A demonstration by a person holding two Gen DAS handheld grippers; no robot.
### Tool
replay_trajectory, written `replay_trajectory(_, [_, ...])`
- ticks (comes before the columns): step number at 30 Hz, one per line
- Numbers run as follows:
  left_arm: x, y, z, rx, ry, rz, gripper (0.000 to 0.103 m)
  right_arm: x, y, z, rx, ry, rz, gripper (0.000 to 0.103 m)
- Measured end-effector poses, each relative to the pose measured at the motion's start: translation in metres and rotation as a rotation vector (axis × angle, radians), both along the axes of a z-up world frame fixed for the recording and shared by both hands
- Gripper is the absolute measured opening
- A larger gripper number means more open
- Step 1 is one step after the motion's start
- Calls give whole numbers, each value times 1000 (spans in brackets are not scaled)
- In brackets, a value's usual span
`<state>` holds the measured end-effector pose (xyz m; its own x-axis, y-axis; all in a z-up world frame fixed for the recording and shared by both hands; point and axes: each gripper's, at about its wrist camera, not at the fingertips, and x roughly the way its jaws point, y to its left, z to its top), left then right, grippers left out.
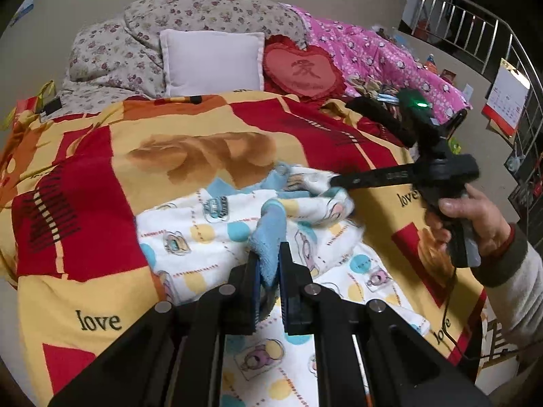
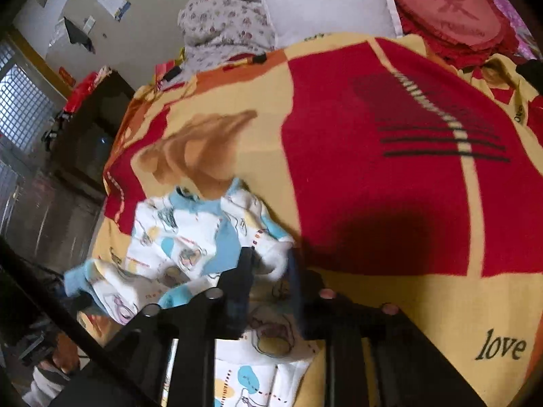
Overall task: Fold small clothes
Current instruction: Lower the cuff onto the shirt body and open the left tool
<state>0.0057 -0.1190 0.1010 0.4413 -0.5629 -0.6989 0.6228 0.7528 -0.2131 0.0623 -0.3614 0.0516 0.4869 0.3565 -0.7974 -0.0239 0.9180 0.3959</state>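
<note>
A small white garment point(image 1: 217, 237) with blue trim and cartoon prints lies crumpled on the red and yellow blanket point(image 1: 101, 169). My left gripper point(image 1: 269, 254) is shut on its light blue cuff point(image 1: 269, 234) and holds it lifted. My right gripper point(image 1: 334, 183) comes in from the right and pinches the garment's white edge. In the right wrist view, the right gripper point(image 2: 269, 254) is shut on a white fold of the garment point(image 2: 190, 237), which bunches up to the left. The left gripper is barely visible at the garment's left end, near a blue cuff point(image 2: 76, 276).
A white pillow point(image 1: 213, 62), a red heart cushion point(image 1: 303, 69), a floral quilt point(image 1: 142, 34) and a pink quilt point(image 1: 373, 54) lie at the head of the bed. A metal railing point(image 1: 502, 51) stands right. A dark cabinet point(image 2: 91, 129) stands left of the bed.
</note>
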Motion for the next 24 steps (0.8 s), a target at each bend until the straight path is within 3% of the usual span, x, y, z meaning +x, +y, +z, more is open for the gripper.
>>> replay_trajectory(5, [34,1,-10,27,16,70,9,-4,-28,20,-4,-106,-101,6])
replay_trajectory(8, [63,-1,-36,39,101,124,9,4,-31,13,-26,-91,-122,6])
replay_trajectory(13, [86,-2,-68,86,167,194,10,3,-31,7,-47,-103,-145,7])
replay_trajectory(15, [85,3,-68,70,170,209,14,5,-34,8,-57,-106,-181,10])
replay_trajectory(18, [79,13,-57,71,132,253,29,-15,-34,25,-16,-160,-172,19])
replay_trajectory(20, [74,20,-49,52,115,274,50,-30,-21,33,-2,-191,-113,19])
replay_trajectory(24, [65,16,-39,12,104,262,53,-36,21,25,11,-165,36,19])
